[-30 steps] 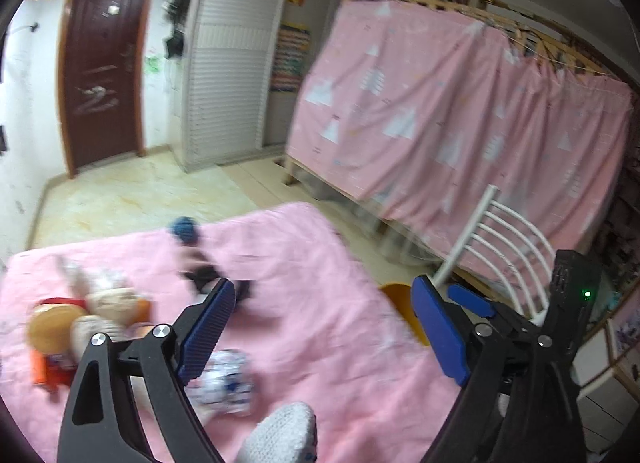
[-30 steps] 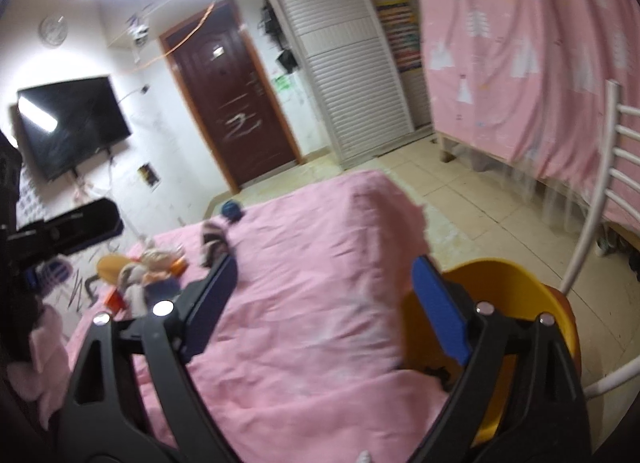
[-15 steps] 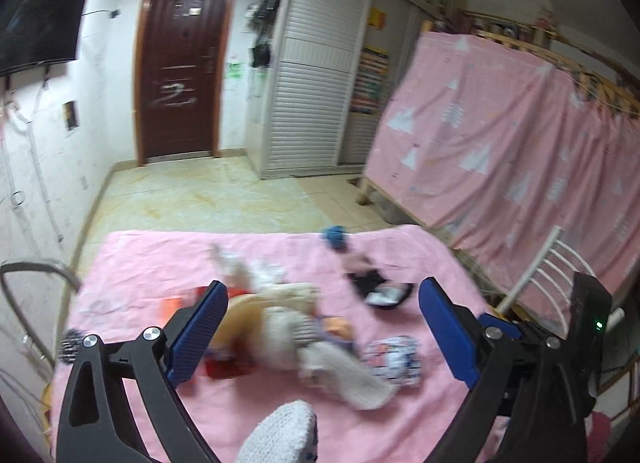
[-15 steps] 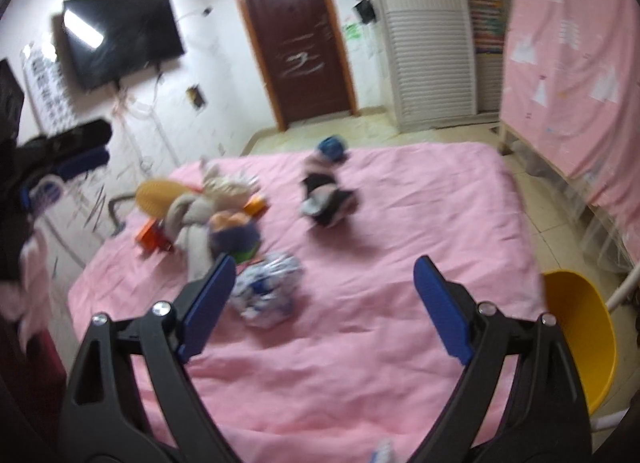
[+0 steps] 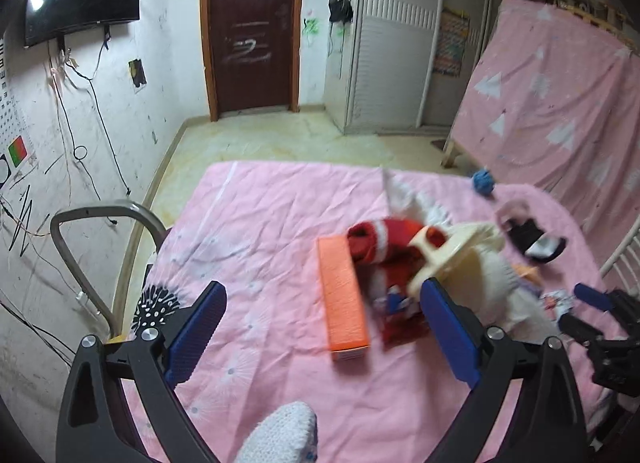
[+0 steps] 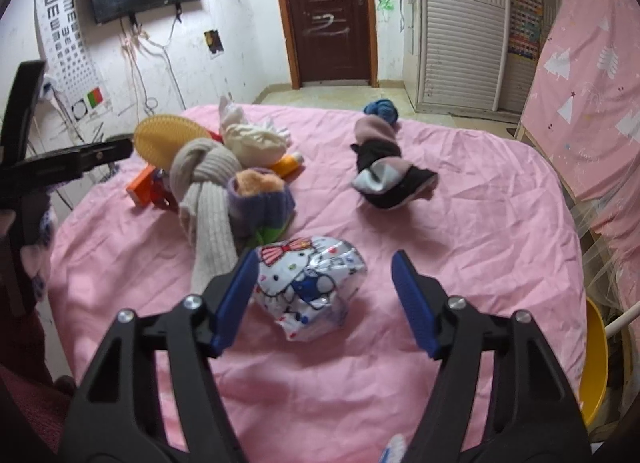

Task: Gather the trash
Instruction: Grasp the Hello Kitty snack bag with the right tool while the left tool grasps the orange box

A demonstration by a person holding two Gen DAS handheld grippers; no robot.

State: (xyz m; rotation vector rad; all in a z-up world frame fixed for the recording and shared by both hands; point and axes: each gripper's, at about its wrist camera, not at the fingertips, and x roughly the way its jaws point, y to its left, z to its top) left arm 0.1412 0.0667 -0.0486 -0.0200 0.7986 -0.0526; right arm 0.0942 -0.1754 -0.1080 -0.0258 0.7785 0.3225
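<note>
socks (image 6: 208,183) crowding crumpled wrapper (image 6: 310,285), brush (image 6: 168,141) behind

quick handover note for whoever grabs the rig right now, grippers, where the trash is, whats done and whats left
Right gripper: jaws have just been closing around the crumpled cartoon wrapper on the pink bedspread; left pad near it, right pad clear, not gripped.
Left gripper: open, empty, above the orange box and red wrapper.
Done: nothing visibly collected.
Left: grab the wrapper, then sort other trash from the socks pile.
</note>
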